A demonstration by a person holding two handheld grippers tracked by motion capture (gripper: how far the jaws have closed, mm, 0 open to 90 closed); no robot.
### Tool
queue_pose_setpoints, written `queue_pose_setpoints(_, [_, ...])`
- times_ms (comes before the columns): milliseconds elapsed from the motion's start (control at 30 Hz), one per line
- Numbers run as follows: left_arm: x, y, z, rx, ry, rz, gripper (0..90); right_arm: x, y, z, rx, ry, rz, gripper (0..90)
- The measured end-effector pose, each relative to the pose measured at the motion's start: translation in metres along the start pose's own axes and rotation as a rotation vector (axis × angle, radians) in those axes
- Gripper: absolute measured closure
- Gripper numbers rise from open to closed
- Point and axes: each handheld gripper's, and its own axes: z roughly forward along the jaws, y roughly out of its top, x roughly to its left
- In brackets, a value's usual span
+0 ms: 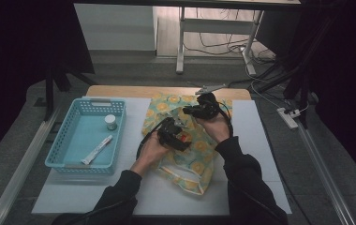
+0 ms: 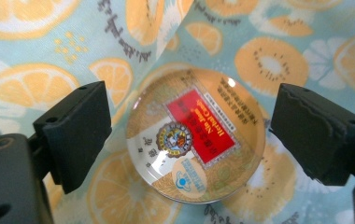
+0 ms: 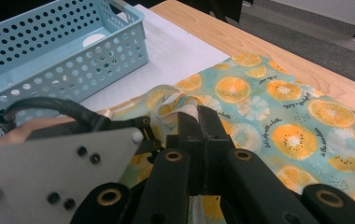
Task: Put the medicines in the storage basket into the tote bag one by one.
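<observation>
The left gripper [image 2: 185, 140] hangs with its jaws released either side of a round tin [image 2: 196, 135] lying on the citrus-print bag [image 1: 185, 145]. The right gripper [image 3: 199, 121] pinches a fold of that bag. If the cloth gets tugged, the tin could slide off towards the tabletop [image 1: 255, 140].

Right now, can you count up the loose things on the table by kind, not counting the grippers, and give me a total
Baskets: 1, the blue basket
Small jars: 1, the white-capped jar in the basket
Tubes: 1, the white tube in the basket
Fabric bags: 1, the citrus-print bag
Round tins: 1, the candy tin lying on the bag
Total: 5
</observation>
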Motion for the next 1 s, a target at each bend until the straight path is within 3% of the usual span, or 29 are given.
queue_pose_setpoints(267, [-0.004, 0.005, -0.012, 0.000, -0.040, -0.016, 6.9, 0.000, 0.000, -0.002, -0.001, 0.002, 0.002, 90.0])
queue_pose_setpoints(533, [-0.006, 0.007, -0.030, -0.027, -0.100, -0.071, 2.4, -0.001, -0.002, -0.004, -0.003, 0.007, 0.007, 90.0])
queue_pose_setpoints(733, [-0.009, 0.005, -0.044, -0.053, -0.115, -0.091, 0.1, -0.002, -0.004, -0.005, -0.002, 0.009, 0.007, 90.0])
queue_pose_setpoints(833, [-0.008, 0.002, -0.052, -0.084, -0.145, -0.110, 0.1, -0.001, -0.004, -0.005, -0.002, 0.009, 0.008, 90.0])
queue_pose_setpoints(933, [-0.006, -0.001, -0.060, -0.088, -0.179, -0.122, 0.0, -0.001, -0.004, -0.005, -0.004, 0.011, 0.009, 90.0])
queue_pose_setpoints(1000, [-0.006, -0.003, -0.064, -0.079, -0.179, -0.113, 0.0, -0.001, -0.004, -0.005, -0.001, 0.011, 0.008, 90.0])
